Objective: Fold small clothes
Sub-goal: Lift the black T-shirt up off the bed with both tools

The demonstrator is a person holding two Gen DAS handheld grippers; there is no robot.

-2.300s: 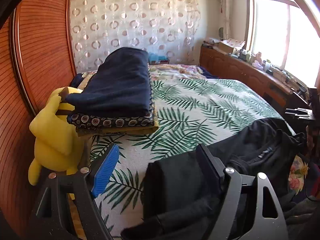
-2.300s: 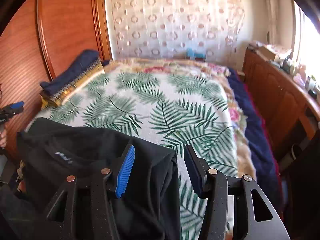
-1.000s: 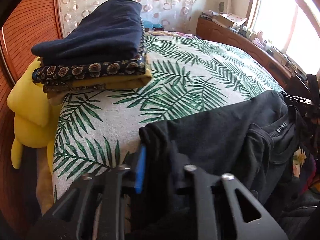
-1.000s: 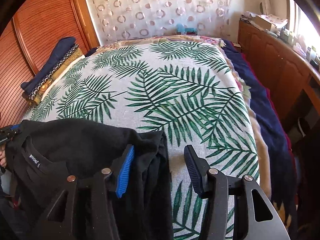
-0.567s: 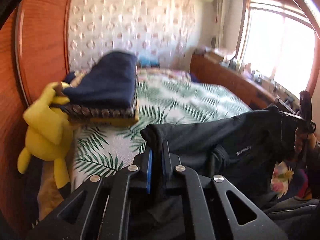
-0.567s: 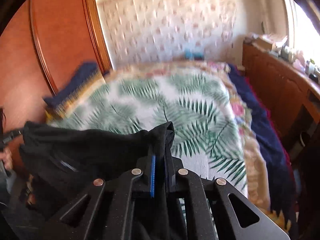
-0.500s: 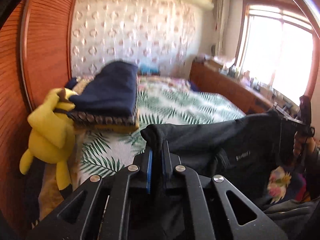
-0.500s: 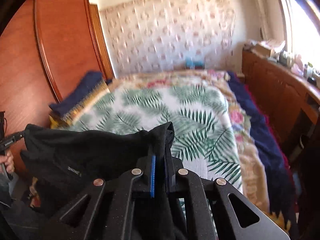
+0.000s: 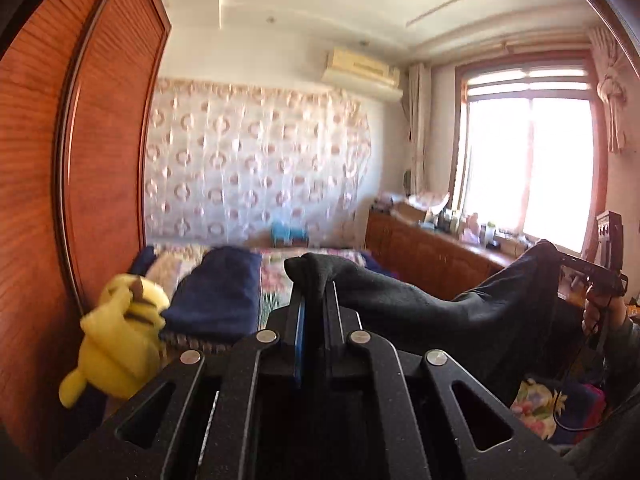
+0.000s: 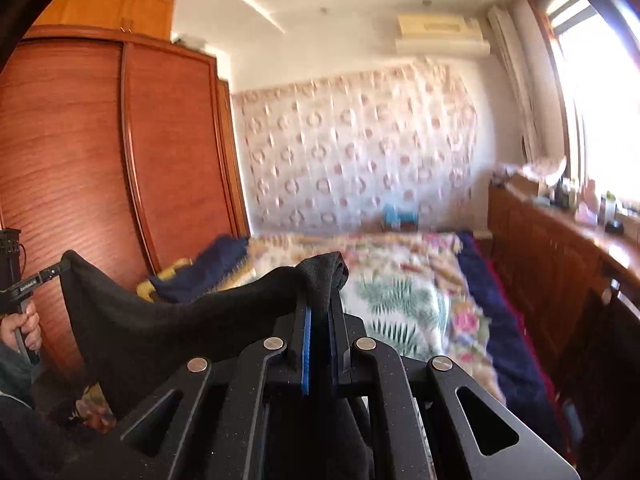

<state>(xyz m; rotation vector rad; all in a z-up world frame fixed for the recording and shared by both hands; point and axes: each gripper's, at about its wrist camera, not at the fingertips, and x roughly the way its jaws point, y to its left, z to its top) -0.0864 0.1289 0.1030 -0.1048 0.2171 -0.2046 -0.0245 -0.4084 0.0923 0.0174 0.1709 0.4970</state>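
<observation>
Black garment (image 9: 460, 320) — soft, light, limp, best taken at its top corners — hangs stretched in the air above the near edge of the bed (image 10: 400, 292), one bunched corner pinched between the clenched fingers of the left gripper (image 9: 314, 296), the other clamped likewise in the right gripper (image 10: 320, 300).

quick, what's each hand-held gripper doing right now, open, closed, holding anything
Left hand-held gripper: closed, clamping one edge of the black fabric garment.
Right hand-held gripper: closed, clamping the garment's other edge, lifted above the bed.
</observation>
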